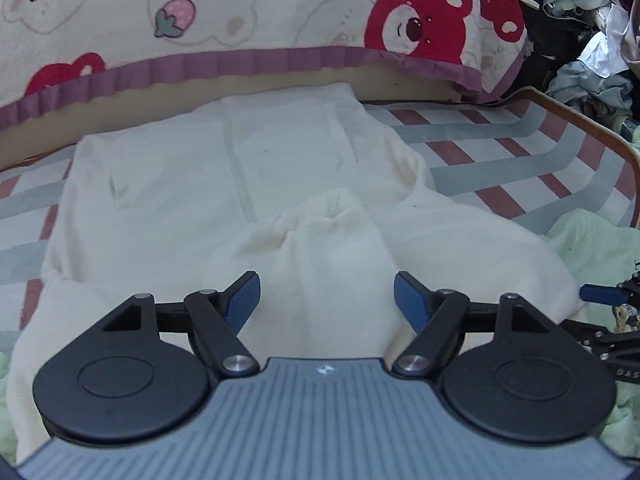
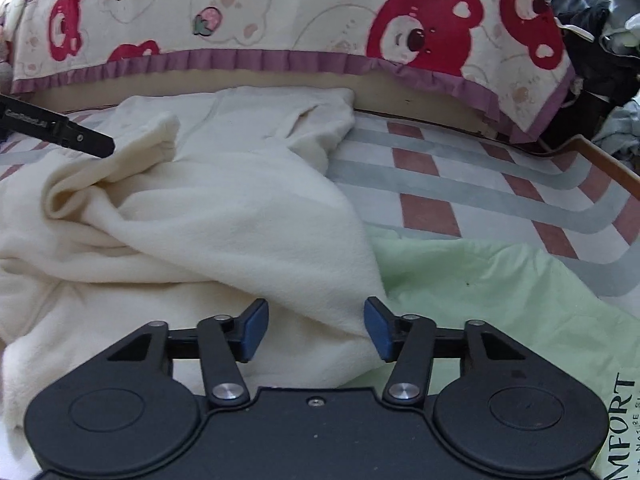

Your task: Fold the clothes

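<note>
A cream fleece garment (image 1: 224, 184) lies spread on the striped mat, with a zip line down its middle and a bunched sleeve or collar fold near me. My left gripper (image 1: 326, 300) is open just above that fold, its blue pads on either side of it. In the right wrist view the same garment (image 2: 224, 216) lies rumpled at the left, its corner reaching between my right gripper's open jaws. My right gripper (image 2: 316, 330) is open over that corner. The left gripper's black finger (image 2: 60, 130) shows at the far left by a raised fold.
A striped mat (image 2: 460, 184) covers the surface, with a brown rim (image 1: 600, 132) at the right. A bear-print blanket (image 1: 280, 4) hangs behind. A pale green cloth (image 2: 500, 292) lies under the garment's right side. A heap of dark clothes (image 1: 580, 28) sits at the back right.
</note>
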Available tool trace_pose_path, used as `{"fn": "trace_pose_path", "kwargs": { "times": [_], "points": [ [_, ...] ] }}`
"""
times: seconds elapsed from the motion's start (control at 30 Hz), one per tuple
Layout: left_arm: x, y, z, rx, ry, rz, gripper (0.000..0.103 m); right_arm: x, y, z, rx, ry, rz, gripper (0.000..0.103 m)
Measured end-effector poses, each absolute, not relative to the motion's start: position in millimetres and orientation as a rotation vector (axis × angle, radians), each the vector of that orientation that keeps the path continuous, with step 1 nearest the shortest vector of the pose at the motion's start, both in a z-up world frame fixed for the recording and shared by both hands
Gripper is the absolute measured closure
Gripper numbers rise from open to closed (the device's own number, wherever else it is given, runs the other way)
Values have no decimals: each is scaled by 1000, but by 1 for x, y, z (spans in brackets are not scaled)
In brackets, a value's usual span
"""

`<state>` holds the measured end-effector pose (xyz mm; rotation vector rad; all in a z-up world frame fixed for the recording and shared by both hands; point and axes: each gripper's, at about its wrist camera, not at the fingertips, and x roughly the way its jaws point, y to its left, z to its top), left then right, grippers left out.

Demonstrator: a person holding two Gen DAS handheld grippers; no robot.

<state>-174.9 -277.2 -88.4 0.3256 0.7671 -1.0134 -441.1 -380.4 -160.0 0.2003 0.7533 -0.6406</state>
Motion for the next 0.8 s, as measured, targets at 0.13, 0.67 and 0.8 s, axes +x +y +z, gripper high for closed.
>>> {"fn": "trace_pose_path", "kwargs": {
  "times": [0.13,0.67,0.8],
  "points": [
    [-175,-287,-98,379,786,-981,29,-440,-387,-165,223,771,-676,41],
    [-193,-260,-71,445,490,-788,95,-445,-401,-170,339,742,-722,36],
    [-208,-209,-18,321,290,-671,95,-451,-405,-174,374,734,-733,37]
  ]
}}
